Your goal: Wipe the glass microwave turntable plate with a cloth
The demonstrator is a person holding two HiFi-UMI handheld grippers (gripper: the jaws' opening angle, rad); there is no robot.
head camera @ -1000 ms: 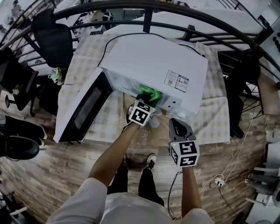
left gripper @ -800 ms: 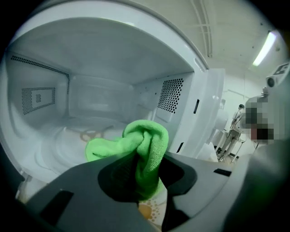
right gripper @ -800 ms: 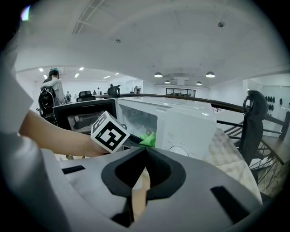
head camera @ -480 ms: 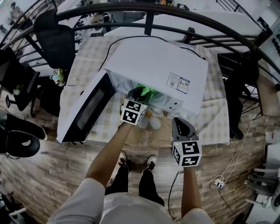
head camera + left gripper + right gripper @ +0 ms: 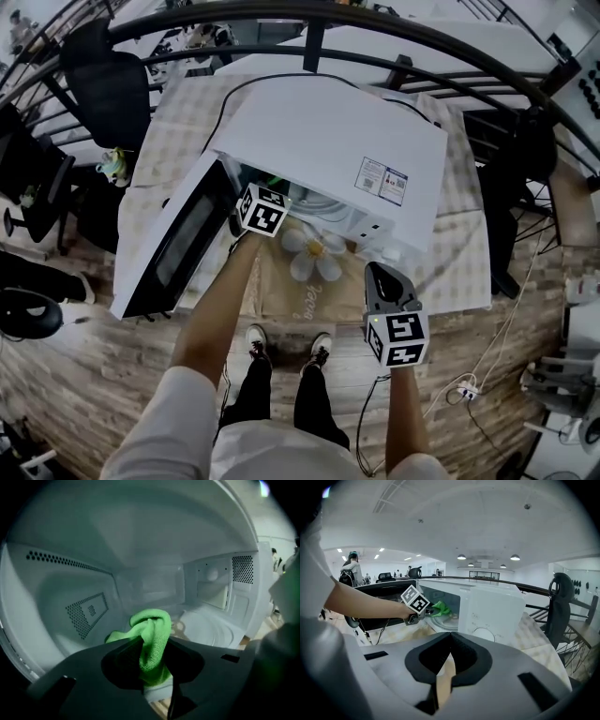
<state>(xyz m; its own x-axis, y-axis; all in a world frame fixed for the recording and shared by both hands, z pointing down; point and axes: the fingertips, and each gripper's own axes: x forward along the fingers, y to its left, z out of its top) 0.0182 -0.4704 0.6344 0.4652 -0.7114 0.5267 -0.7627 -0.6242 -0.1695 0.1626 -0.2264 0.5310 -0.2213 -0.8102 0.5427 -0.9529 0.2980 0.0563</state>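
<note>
The left gripper [image 5: 151,677] pinches a green cloth [image 5: 152,637] inside the open microwave [image 5: 328,141], near its glass turntable plate [image 5: 213,627]. The right gripper [image 5: 443,665] hangs outside, jaws pressed together on nothing.

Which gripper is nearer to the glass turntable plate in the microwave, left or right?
Left. The left gripper, shut on the green cloth, is inside the microwave near the plate. The right gripper is outside it.
</note>
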